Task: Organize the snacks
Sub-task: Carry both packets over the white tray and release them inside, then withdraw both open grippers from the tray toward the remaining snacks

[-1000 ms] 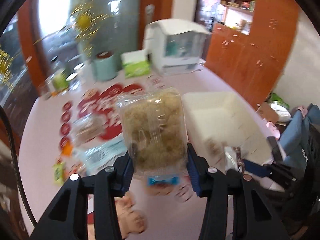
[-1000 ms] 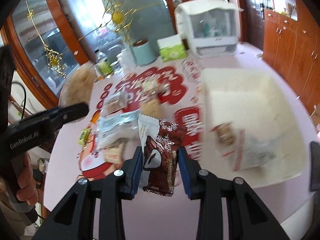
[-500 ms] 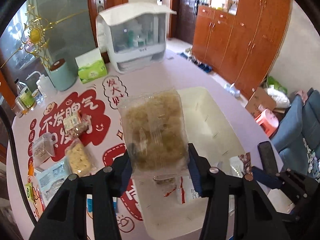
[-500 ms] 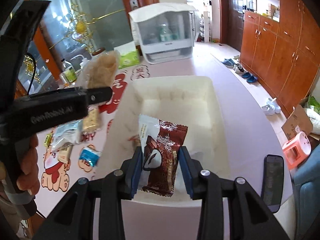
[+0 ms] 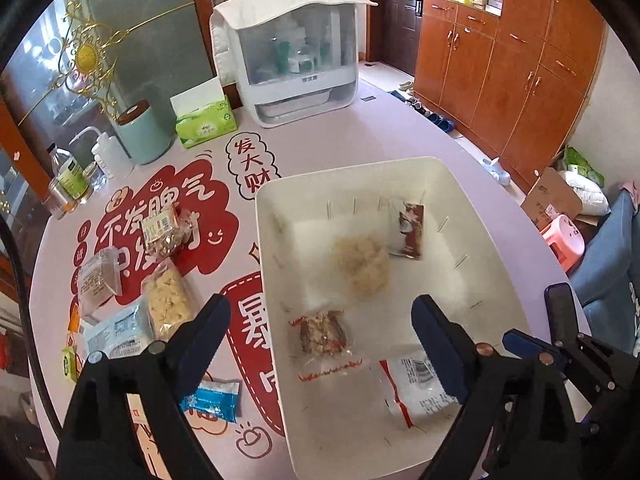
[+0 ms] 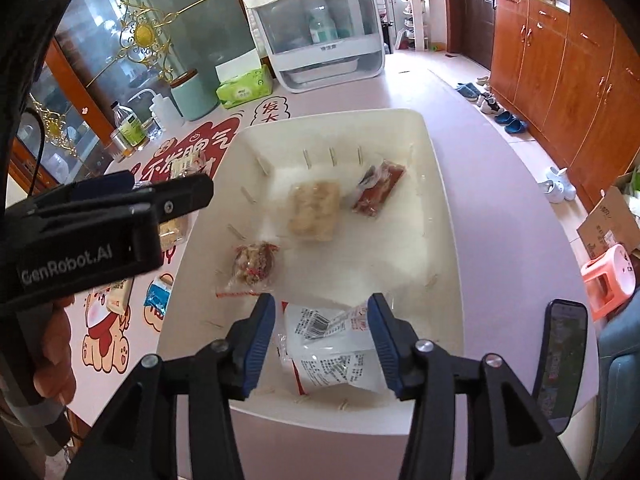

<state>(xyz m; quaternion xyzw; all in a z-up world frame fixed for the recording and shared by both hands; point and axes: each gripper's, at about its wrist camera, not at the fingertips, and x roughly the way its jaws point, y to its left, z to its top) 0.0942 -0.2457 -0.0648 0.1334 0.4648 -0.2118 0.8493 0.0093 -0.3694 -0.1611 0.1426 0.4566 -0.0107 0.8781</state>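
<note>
A white bin [image 5: 264, 216] [image 6: 440, 200] sits on the pink table. In it lie a pale crumbly snack pack [image 5: 362, 266] [image 6: 314, 210], a brown chocolate pack [image 5: 408, 226] [image 6: 378, 194], a red-trimmed nut pack [image 5: 324, 334] [image 6: 254, 262] and a white printed pack [image 5: 418, 390] [image 6: 334, 350]. My left gripper [image 5: 320, 320] is open and empty above the bin's near left part. My right gripper [image 6: 322, 316] is open and empty above the white printed pack. Several snacks [image 5: 166, 306] lie loose on the table left of the bin.
A white appliance [image 5: 288, 52], a green tissue box [image 5: 206, 122], a teal canister [image 5: 142, 136] and bottles [image 5: 72, 182] stand at the back. A small blue packet [image 5: 212, 400] lies by the bin's left wall. A phone [image 6: 562, 360] lies at the right table edge.
Both grippers opened over the bin. The pale snack pack left my left gripper and the chocolate pack left my right gripper; both now lie inside the bin.
</note>
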